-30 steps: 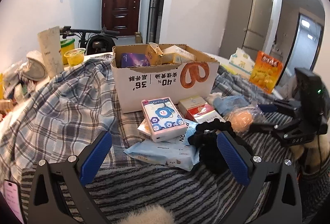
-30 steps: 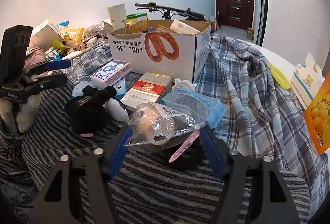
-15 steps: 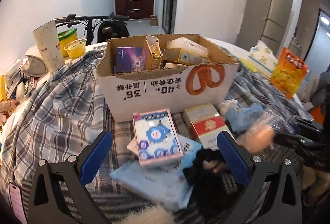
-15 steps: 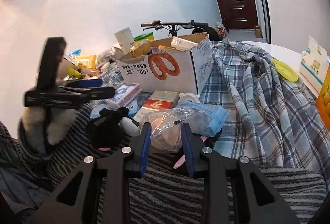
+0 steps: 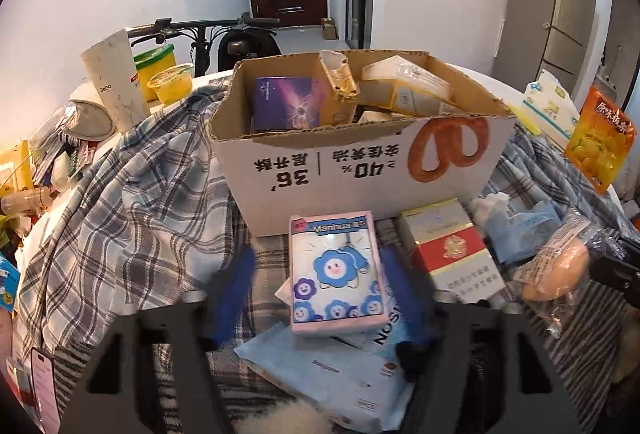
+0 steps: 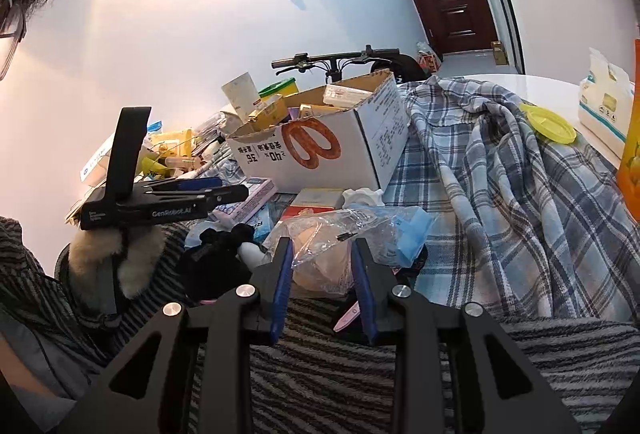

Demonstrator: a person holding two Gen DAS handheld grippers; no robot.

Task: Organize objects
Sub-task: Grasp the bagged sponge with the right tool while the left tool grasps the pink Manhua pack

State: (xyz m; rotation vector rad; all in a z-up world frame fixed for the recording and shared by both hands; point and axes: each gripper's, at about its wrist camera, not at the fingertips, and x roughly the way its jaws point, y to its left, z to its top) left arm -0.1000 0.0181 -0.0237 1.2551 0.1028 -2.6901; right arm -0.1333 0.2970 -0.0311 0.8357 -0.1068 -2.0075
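My right gripper (image 6: 322,260) is shut on a clear plastic bag holding a bun (image 6: 320,266) and lifts it off the striped cloth; the bag also shows at the right of the left wrist view (image 5: 556,266). My left gripper (image 5: 332,298) is blurred, its blue pads closing in on either side of the pink Manhua tissue pack (image 5: 336,270), which lies on blue wipe packs. The open cardboard box (image 5: 360,170) with the pretzel print stands just behind, holding several packages. In the right wrist view the left gripper (image 6: 192,194) hovers left of the box (image 6: 320,150).
A red-and-gold carton (image 5: 452,254) lies beside the tissue pack. A black plush toy (image 6: 216,262) lies left of the bag. A plaid shirt (image 5: 120,202) covers the table. An orange snack bag (image 5: 600,138), a tissue pack (image 5: 548,106), cups and clutter (image 5: 52,154) ring the box.
My right gripper shut on the bun bag and raised it. My left gripper moved forward over the tissue pack and its fingers have narrowed from wide open.
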